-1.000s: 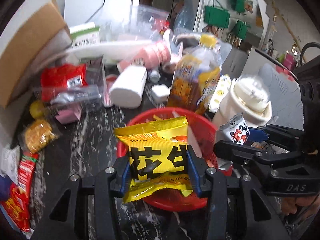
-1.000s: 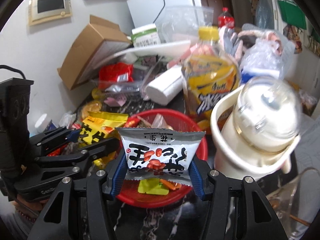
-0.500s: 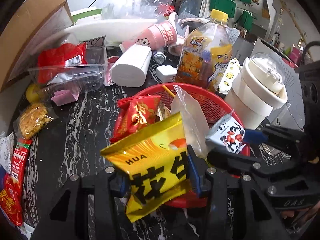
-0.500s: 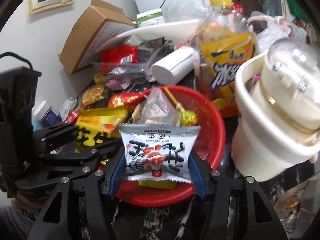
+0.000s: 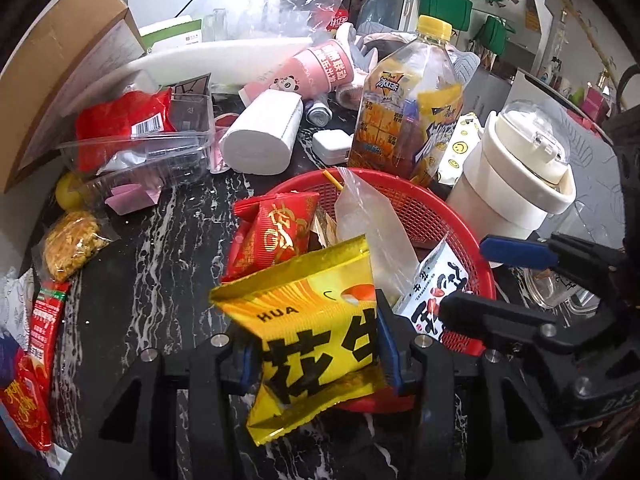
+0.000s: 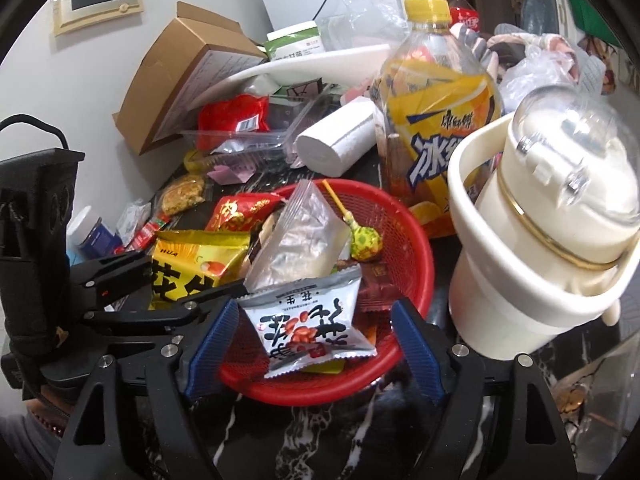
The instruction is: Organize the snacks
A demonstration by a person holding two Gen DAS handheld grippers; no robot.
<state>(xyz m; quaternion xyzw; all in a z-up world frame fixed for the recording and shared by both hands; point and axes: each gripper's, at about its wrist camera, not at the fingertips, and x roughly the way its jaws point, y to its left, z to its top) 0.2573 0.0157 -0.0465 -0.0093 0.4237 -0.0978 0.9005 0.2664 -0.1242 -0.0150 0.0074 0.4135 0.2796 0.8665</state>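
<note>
A round red basket (image 5: 432,216) (image 6: 412,240) on the dark marble table holds a red packet (image 5: 276,236), a clear bag (image 6: 300,240) and a lollipop (image 6: 366,244). My left gripper (image 5: 316,354) is shut on a yellow peanut packet (image 5: 316,332) (image 6: 192,264), tilted over the basket's near rim. The jaws of my right gripper (image 6: 316,344) are opening; the silver-white peanut packet (image 6: 310,324) (image 5: 430,300) lies loose between them on the basket's front edge, touched by neither pad.
Behind the basket stand a large iced-tea bottle (image 5: 404,112) and a cream lidded cup (image 6: 560,216). Further back lie a paper roll (image 5: 260,136), a clear tray (image 5: 144,152), a cardboard box (image 6: 188,76), and loose packets (image 5: 40,344) at left.
The right gripper's jaws have spread and let go of the silver-white packet, which dropped onto the basket's front edge. The yellow packet in my left gripper has tilted. Both views look steeper into the basket.
</note>
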